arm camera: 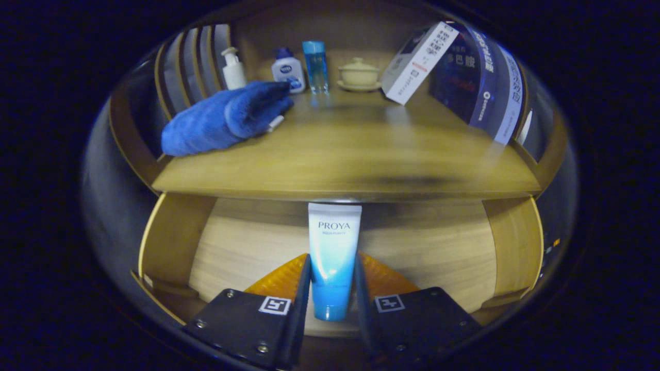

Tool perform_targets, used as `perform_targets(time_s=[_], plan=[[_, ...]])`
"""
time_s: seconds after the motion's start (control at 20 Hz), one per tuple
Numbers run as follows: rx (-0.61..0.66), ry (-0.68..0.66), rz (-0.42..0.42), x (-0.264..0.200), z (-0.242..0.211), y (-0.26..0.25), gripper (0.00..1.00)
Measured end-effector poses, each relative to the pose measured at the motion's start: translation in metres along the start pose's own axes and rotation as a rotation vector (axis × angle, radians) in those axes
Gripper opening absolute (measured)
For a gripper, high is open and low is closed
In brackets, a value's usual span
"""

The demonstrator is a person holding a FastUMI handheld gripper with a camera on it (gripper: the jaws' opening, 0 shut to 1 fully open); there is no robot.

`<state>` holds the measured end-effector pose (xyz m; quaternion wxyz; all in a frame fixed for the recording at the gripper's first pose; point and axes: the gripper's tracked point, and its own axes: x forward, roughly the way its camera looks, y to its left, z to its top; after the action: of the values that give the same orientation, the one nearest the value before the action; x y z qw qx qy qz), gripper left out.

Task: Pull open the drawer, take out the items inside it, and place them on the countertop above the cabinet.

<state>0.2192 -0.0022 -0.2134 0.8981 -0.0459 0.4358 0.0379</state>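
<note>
One tube (333, 257) clamped between gripper (332, 288) fingers.

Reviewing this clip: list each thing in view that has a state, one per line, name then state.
drawer: pulled open
tube: upright between the fingers, cap down, clamped
gripper: shut on the tube
blue towel: folded, lying on the countertop
pump bottle: upright
small white bottle: upright, capped
clear blue bottle: upright
lidded bowl: lid on, on its saucer
white box: tilted, leaning
</note>
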Motion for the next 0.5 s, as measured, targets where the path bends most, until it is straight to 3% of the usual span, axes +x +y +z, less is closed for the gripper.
perform_targets(time_s=[0.3,0.5], plan=[[-0.053,-0.172,-0.015,-0.057,0.015,-0.004,0.45],[-0.021,-0.369,0.039,-0.103,0.045,0.009,0.45]])
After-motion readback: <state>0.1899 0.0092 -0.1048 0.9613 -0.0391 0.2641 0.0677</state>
